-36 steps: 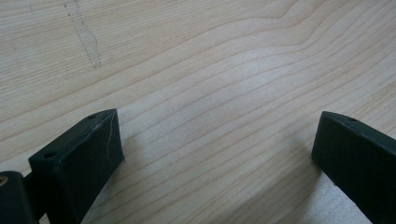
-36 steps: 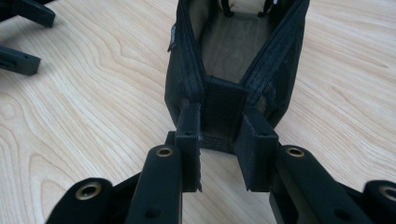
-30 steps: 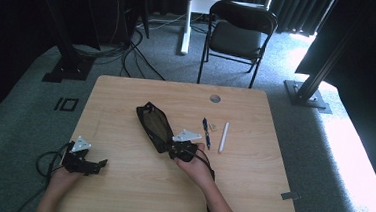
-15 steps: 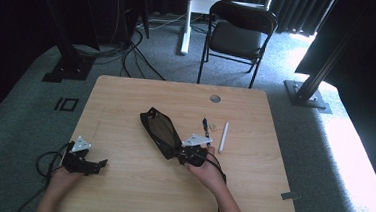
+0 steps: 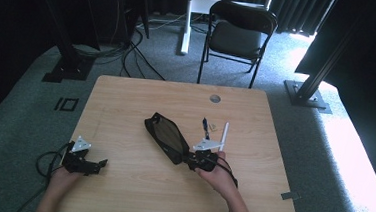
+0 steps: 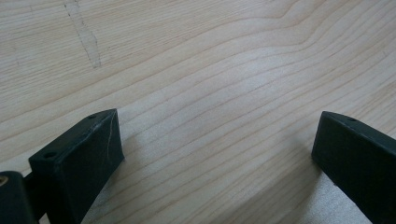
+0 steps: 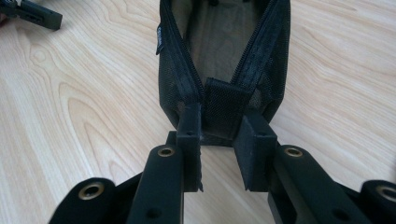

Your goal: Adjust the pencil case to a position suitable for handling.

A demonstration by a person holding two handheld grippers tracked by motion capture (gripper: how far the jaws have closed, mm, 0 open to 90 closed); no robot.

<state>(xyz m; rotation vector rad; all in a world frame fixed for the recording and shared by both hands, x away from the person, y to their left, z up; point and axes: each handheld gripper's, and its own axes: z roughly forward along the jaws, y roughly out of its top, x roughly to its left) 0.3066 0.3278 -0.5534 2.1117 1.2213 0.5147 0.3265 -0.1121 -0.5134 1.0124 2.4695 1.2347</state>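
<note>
The table [image 5: 126, 106] is pale wood with wavy brown grain. The mesh pouch [image 5: 165, 137] is black with a dull olive lining and black zipper. At its 3 o'clock lie a black pen [image 5: 205, 128] and a white pen [image 5: 224, 134]. Both grippers' jaws are black.

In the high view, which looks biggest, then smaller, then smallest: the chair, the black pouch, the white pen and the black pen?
1. Chair, though it stands farther off.
2. Black pouch.
3. White pen.
4. Black pen, the shortest.
</note>
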